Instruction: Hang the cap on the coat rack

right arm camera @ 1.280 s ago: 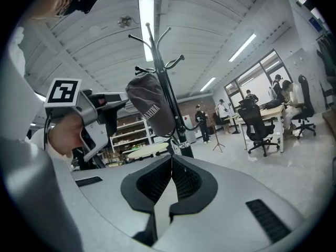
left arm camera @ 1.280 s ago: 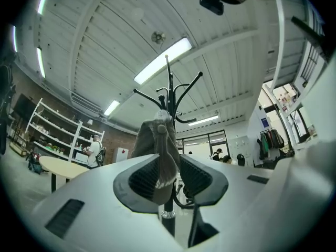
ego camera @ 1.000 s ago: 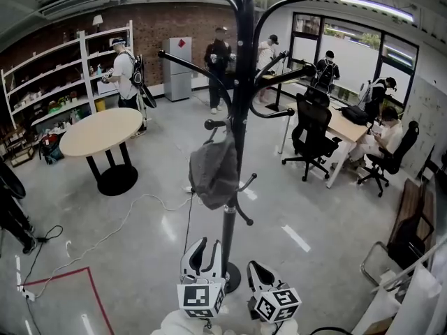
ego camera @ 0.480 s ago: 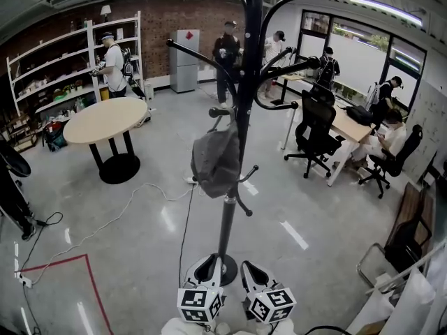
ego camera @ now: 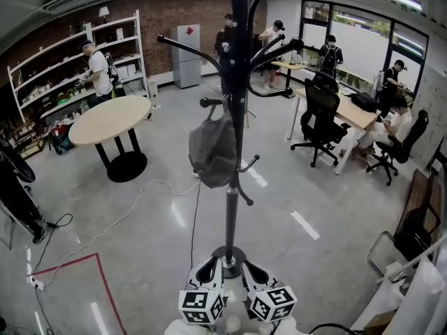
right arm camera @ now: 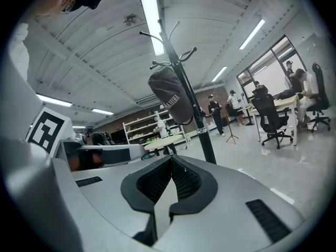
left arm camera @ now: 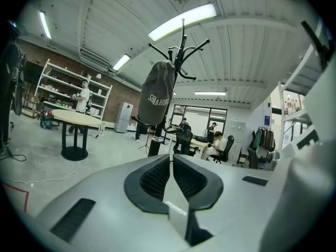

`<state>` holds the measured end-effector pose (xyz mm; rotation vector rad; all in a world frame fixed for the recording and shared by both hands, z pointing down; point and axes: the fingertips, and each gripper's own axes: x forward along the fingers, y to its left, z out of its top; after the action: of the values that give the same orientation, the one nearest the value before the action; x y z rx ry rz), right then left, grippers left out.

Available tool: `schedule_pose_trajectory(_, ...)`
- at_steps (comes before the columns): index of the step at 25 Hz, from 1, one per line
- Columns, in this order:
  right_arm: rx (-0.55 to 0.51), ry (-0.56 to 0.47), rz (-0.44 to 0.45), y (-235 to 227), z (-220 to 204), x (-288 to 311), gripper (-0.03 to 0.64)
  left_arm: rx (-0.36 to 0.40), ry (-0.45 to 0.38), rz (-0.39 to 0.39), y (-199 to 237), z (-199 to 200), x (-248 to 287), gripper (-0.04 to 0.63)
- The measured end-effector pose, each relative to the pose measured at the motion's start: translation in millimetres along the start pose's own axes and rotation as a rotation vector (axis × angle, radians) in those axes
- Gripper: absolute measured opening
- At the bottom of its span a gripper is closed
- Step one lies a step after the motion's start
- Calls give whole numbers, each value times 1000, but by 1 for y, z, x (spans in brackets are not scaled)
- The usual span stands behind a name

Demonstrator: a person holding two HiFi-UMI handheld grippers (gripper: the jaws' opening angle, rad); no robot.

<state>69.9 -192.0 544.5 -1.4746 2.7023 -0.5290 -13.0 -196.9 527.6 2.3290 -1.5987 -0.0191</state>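
- The grey cap (ego camera: 213, 151) hangs from a short peg on the left side of the black coat rack (ego camera: 232, 208), about halfway up the pole. Its crown sags against the pole.
- The left gripper (ego camera: 207, 272) sits at the bottom edge of the head view, just left of the rack's round base. In the left gripper view its jaws are pressed together with nothing between them.
- The right gripper (ego camera: 254, 273) is just beside it, to the right of the base. Its jaws also meet tip to tip and are empty.
- Both grippers are well below the cap and apart from it.
- In both gripper views the cap shows above the jaws, with pale lettering on it that is too small to read.
- On the grey floor, a round table (ego camera: 108, 119) stands to the left, and a white cable (ego camera: 126, 218) trails past a red tape line (ego camera: 98, 278).
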Motion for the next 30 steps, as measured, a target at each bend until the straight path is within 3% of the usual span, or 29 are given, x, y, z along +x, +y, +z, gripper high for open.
schedule_pose_trajectory(6, -4, -36, -61, -2, 6, -12, 11, 29, -26, -45, -10, 10, -9, 14)
schedule_pose_trajectory(18, 4, -100, -154, 37, -3, -47, 11, 71, -22, -113, -5, 7, -63, 14)
schedule_pose_trajectory(30, -60, -126, -195, 68, -3, -75, 11, 90, -62, -167, -21, 17, -94, 14)
